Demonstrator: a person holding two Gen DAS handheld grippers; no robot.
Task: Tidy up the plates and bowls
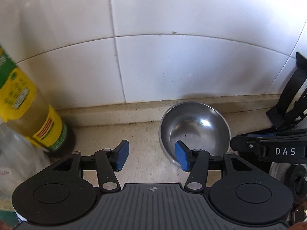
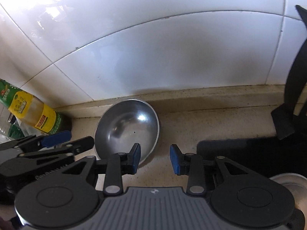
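The left gripper (image 1: 151,156) is held low over the beige counter (image 1: 145,143), levelled toward the tiled wall (image 1: 172,67), with its blue-padded fingers (image 1: 121,155) spread wide and nothing between them. Its right pad is seen in front of the near-left rim of the steel bowl (image 1: 199,128); whether the rim is touched cannot be told.

The right gripper (image 2: 154,159) is held in a like pose, just beside the left one, its fingers (image 2: 175,159) likewise parted and empty. Its left pad overlaps the near-right rim of the steel bowl (image 2: 124,128), and contact there cannot be judged either.

The bowl is set upright and empty on the counter, close against the raised ledge at the foot of the wall, between the oil bottle (image 2: 36,117) on the left and a black stand (image 2: 287,115) on the right.

In the left view the oil bottle (image 1: 25,103) is blurred and cut off by the frame edge, and its label cannot be read. A clear container (image 1: 13,153) beside it is only partly seen. In the right view a dark mat (image 2: 249,149) is largely covered by the right gripper's body, and a pale metal object (image 2: 289,184) at the lower right corner is cropped and cannot be identified. The other gripper is seen only in part at the edge of each view.
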